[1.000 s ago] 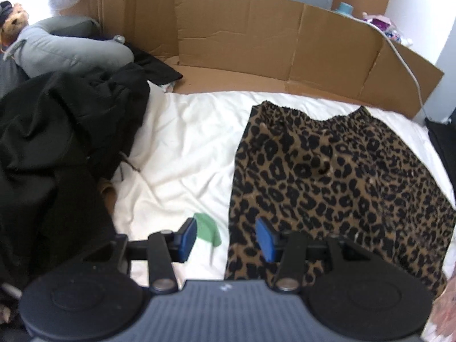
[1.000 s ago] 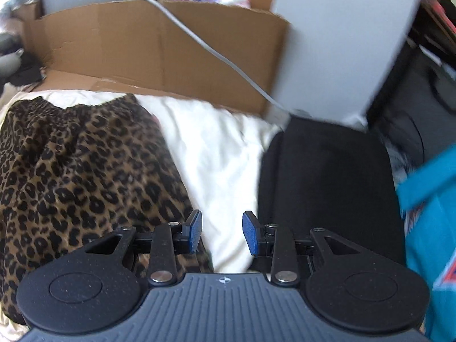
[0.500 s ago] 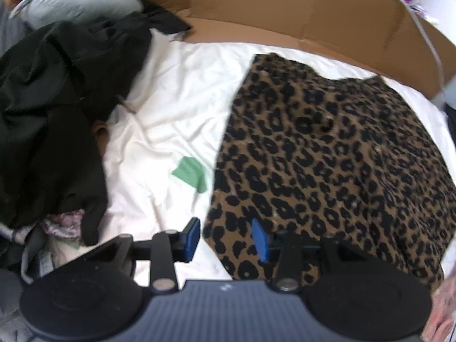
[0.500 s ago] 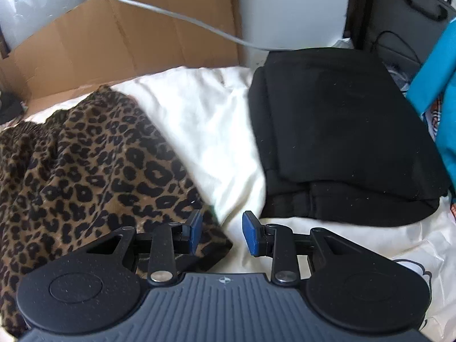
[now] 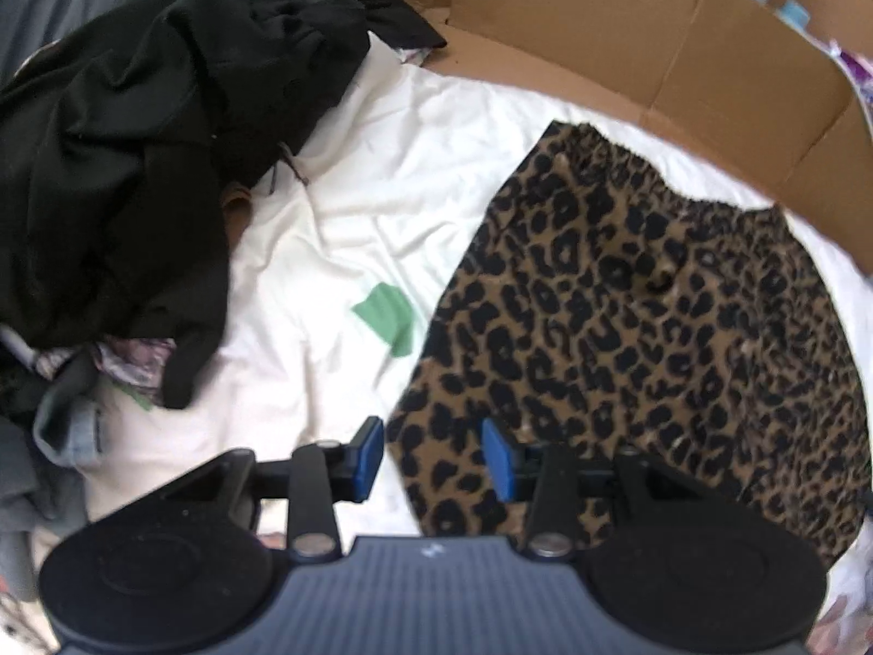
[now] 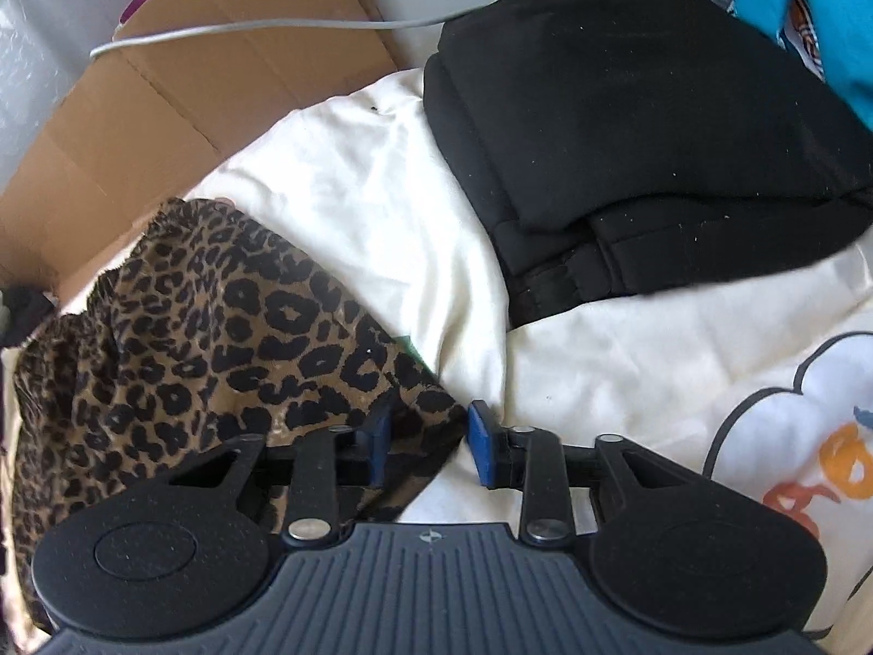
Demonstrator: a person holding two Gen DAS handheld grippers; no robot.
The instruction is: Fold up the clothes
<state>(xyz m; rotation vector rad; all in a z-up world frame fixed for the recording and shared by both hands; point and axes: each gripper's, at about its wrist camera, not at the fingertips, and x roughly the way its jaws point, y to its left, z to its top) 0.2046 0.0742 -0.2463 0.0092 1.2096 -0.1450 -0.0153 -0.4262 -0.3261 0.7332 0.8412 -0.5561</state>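
A leopard-print garment [image 5: 644, 316] lies spread flat on the white sheet [image 5: 338, 251], its gathered waistband toward the cardboard. My left gripper [image 5: 434, 456] is open, and the garment's near left corner lies between and below its blue pads. In the right wrist view the same leopard garment [image 6: 218, 327] fills the left side. My right gripper [image 6: 428, 445] is open with the garment's near right corner lying between its pads. Neither gripper pinches the cloth.
A heap of black clothes [image 5: 136, 153] lies left of the sheet, with grey items behind. A folded black garment [image 6: 644, 125] sits at the right, blue cloth [image 6: 807, 11] beyond it. Cardboard walls [image 5: 627, 38] ring the back. A green patch [image 5: 387, 316] marks the sheet.
Both grippers have pulled back and tilted down toward the garment's near edge. Each now has a bottom corner of the leopard cloth between its open pads.
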